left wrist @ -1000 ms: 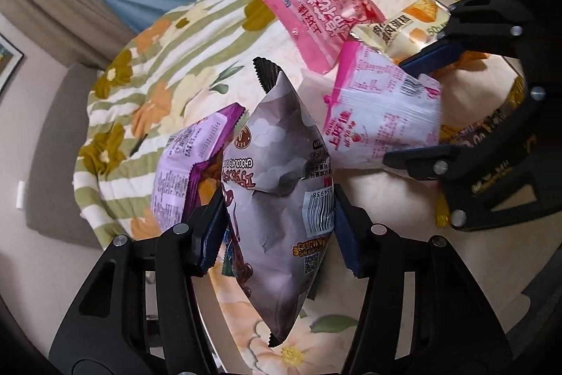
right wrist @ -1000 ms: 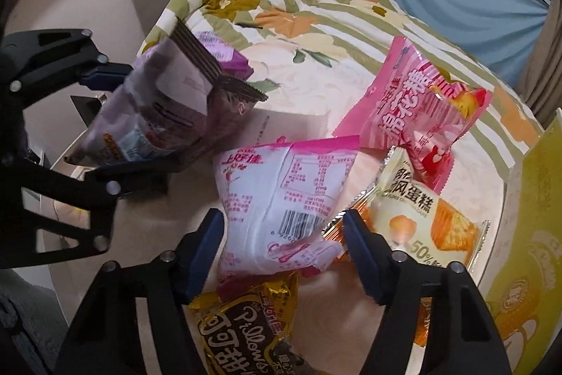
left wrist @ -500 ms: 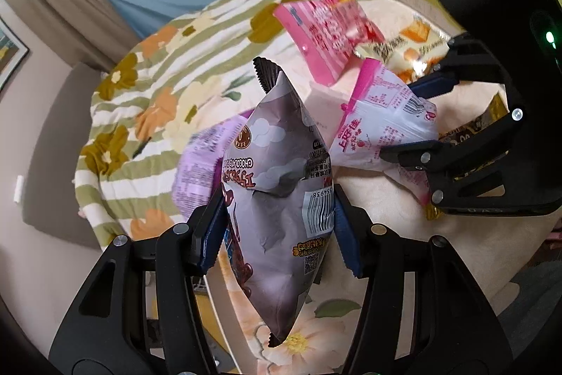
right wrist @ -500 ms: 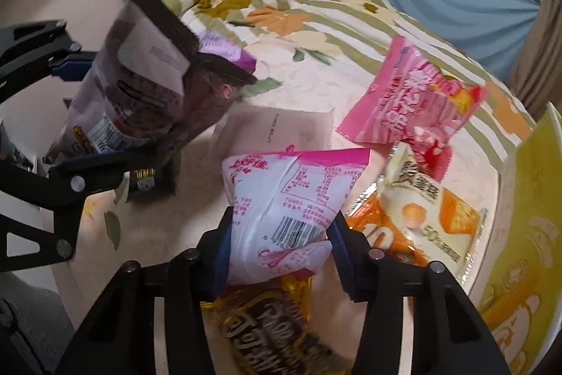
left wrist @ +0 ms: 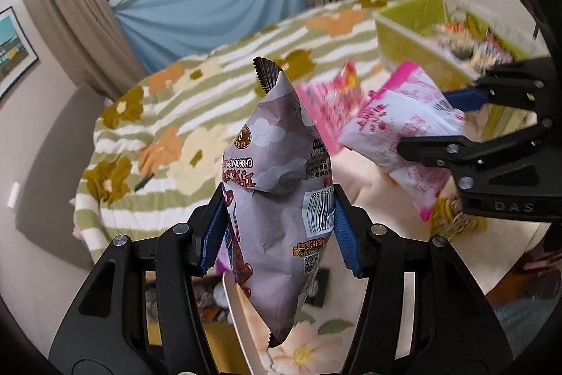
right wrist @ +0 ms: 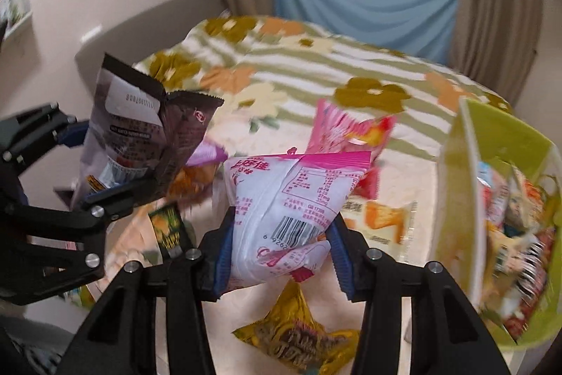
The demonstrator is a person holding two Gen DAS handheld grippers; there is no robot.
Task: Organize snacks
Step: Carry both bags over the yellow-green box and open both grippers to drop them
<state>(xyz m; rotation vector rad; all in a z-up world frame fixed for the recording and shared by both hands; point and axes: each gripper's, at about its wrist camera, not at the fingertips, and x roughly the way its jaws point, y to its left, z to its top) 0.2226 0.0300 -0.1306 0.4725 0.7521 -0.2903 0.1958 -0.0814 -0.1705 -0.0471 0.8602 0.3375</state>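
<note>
My left gripper (left wrist: pixel 277 231) is shut on a grey-brown chocolate snack bag (left wrist: pixel 281 185) and holds it upright above the table; the bag also shows in the right wrist view (right wrist: pixel 140 143). My right gripper (right wrist: pixel 281 245) is shut on a pink-and-white snack bag (right wrist: pixel 288 199), lifted off the table; it shows at the right of the left wrist view (left wrist: pixel 404 125). A yellow-green box (right wrist: pixel 491 164) with several snacks inside stands at the right.
On the floral tablecloth (right wrist: pixel 281 65) lie a pink bag (right wrist: pixel 344 129), a cracker packet (right wrist: pixel 383 220), a yellow-brown bag (right wrist: pixel 298 340) and a purple bag (right wrist: pixel 207 153). A wall, curtains and a window lie behind the table.
Both grippers have risen with their bags and tilted up, so the window and curtains now show. The right gripper closed on the pink-and-white bag and lifted it.
</note>
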